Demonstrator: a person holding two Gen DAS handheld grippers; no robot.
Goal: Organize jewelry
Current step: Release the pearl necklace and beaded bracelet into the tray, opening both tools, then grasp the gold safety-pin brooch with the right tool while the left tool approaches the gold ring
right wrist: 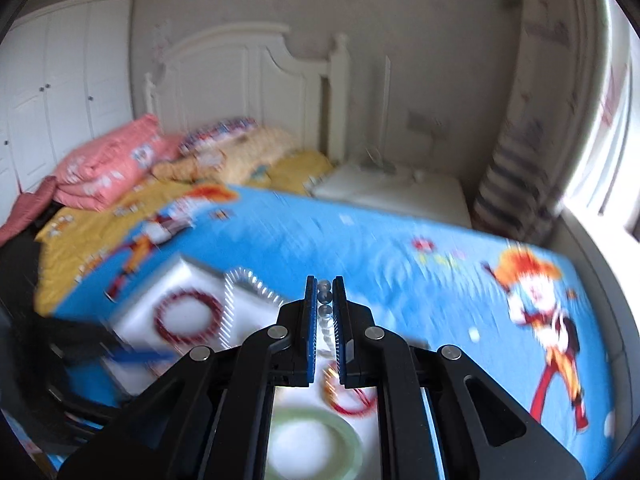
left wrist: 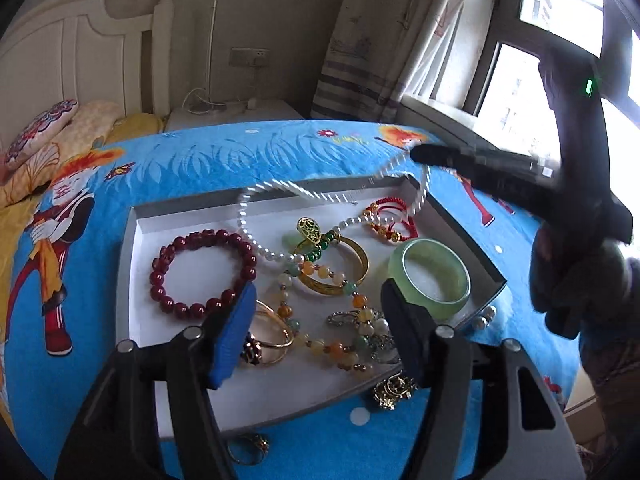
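A white tray with a grey rim (left wrist: 129,240) lies on the blue cartoon bedspread, full of jewellery. My left gripper (left wrist: 319,292) hangs open over its near half, above a multicolour bead strand (left wrist: 336,346) and a gold ring (left wrist: 272,338), with nothing between the pads. My right gripper (left wrist: 416,155) (right wrist: 324,285) is shut on a white pearl necklace (left wrist: 256,240) (right wrist: 325,300). It holds the strand up over the tray's far right corner while the lower loop rests in the tray. In the tray are a dark red bead bracelet (left wrist: 202,274) (right wrist: 188,316), a gold bangle (left wrist: 344,270), a green jade bangle (left wrist: 436,276) (right wrist: 316,440) and a red cord bracelet (left wrist: 390,220).
A gold earring cluster (left wrist: 394,392) and a small ring (left wrist: 248,448) lie on the bedspread just outside the tray's near edge. Pillows (left wrist: 52,128) and a white headboard (left wrist: 92,56) are at the far left, a window (left wrist: 516,92) at the right. The right wrist view is motion-blurred.
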